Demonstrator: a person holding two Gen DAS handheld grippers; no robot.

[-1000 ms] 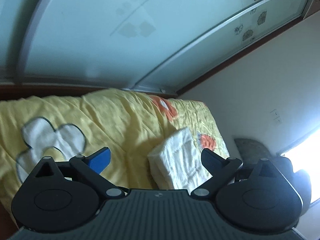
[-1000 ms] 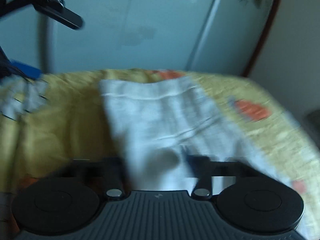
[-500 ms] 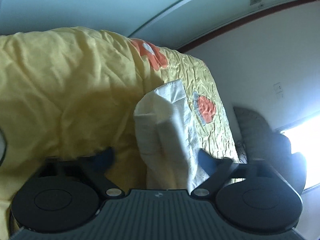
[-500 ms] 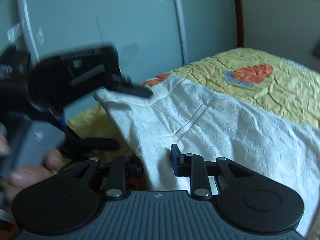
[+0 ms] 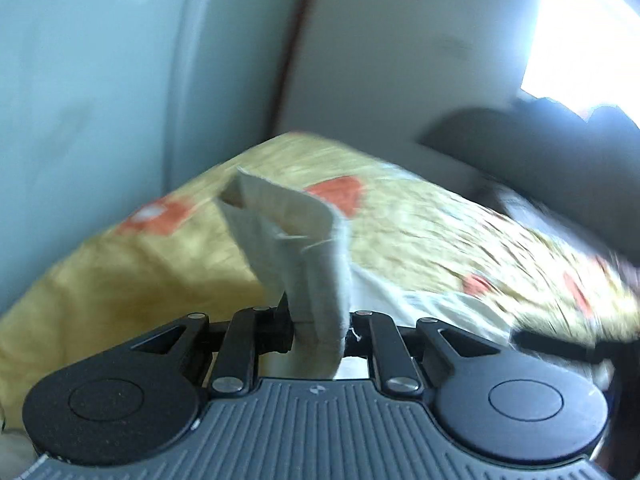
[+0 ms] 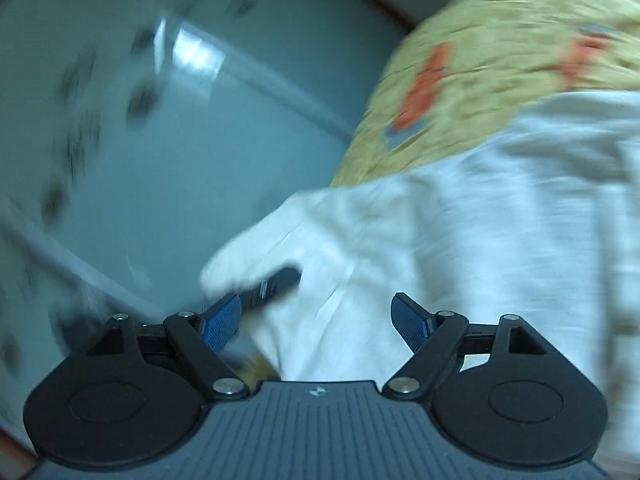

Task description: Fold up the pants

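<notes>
A fold of the white textured cotton pants (image 5: 308, 264) is pinched between the pressed-together left tongs (image 5: 320, 330) and is held raised above the yellow quilted bedspread with orange patches (image 5: 420, 240). The rest of the garment is seen spread over the bed, under the right tongs (image 6: 320, 320), whose blue-padded fingers (image 6: 222, 322) are spread apart with nothing gripped. A dark part, too blurred to be identified, is seen against the cloth near them. A pale frosted sliding door (image 6: 140, 140) is seen behind the bed.
</notes>
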